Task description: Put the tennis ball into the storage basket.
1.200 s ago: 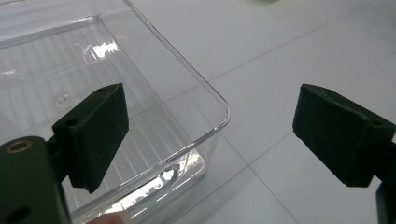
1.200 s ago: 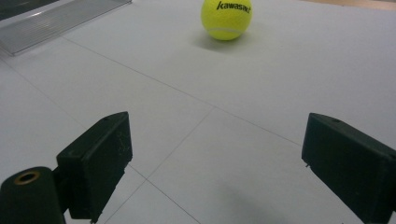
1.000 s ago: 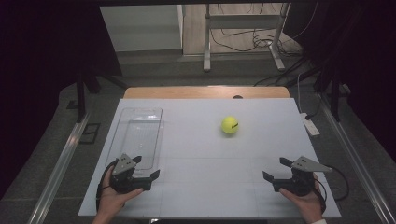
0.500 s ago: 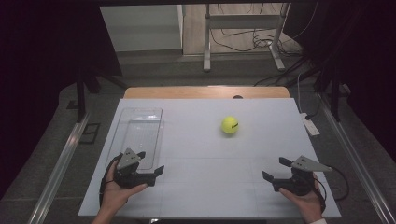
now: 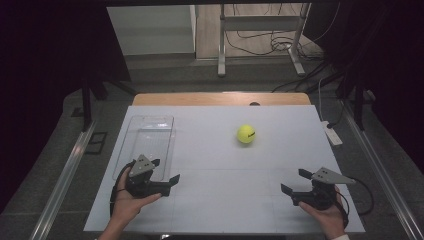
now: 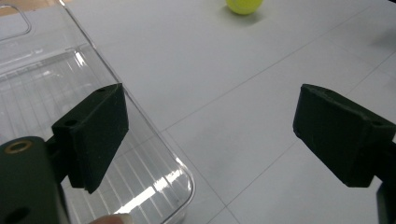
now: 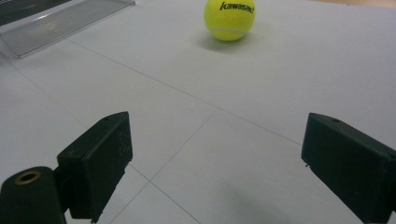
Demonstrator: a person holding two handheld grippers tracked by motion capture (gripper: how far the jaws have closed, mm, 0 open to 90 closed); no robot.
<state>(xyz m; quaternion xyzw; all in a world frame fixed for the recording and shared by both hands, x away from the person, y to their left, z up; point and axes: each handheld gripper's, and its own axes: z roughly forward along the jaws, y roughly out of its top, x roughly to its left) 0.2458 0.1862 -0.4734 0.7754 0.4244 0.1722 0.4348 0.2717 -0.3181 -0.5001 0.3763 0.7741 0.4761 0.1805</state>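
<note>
Both grippers' jaws gape; left gripper (image 5: pixel 165 172) overhangs, seemingly, the tray's (image 5: pixel 150 131) corner.

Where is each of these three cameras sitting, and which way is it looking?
High view: above the person's side, looking forward and down at the table; both hands and claws show.
Left gripper view: rides the left claw, facing the clear tray; a fingertip shows.
Right gripper view: rides the right claw, facing the tennis ball.
All three share the ball.

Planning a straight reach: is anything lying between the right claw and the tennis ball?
Nothing; bare white table runs from the open right claw to the tennis ball in the right gripper view.
</note>
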